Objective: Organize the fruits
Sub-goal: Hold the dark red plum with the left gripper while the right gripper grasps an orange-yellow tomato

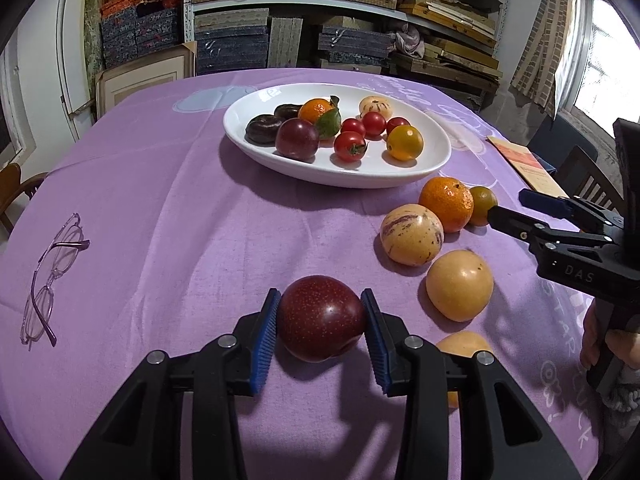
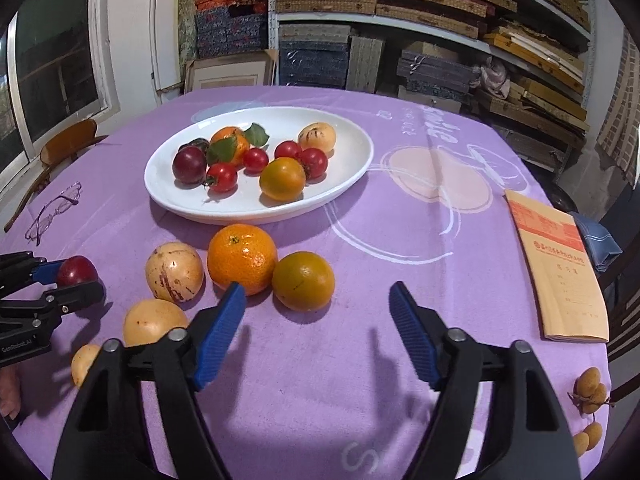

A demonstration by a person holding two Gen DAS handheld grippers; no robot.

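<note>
Item: dark red plum (image 1: 321, 317), clamped btwn blue pads of left gripper (image 1: 321, 332), over purple tablecloth (image 1: 168, 220), near side of white oval plate (image 1: 432, 160). Right gripper (image 2: 318, 300): jaws apart, nothing btwn pads; green-orange citrus (image 2: 303, 281) just beyond tips. Loose on cloth nearby: orange mandarin (image 2: 242, 258), striped pepino (image 2: 174, 272), yellow fruit (image 2: 154, 326). Plate holds cherry tomatoes, plum, leafy mandarin, pepino. Also: eyeglasses (image 1: 50, 276) at left, tan booklet (image 2: 560, 272) at right.

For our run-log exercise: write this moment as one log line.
left gripper: shut on plum | right gripper: open, empty | plate: part filled
</note>
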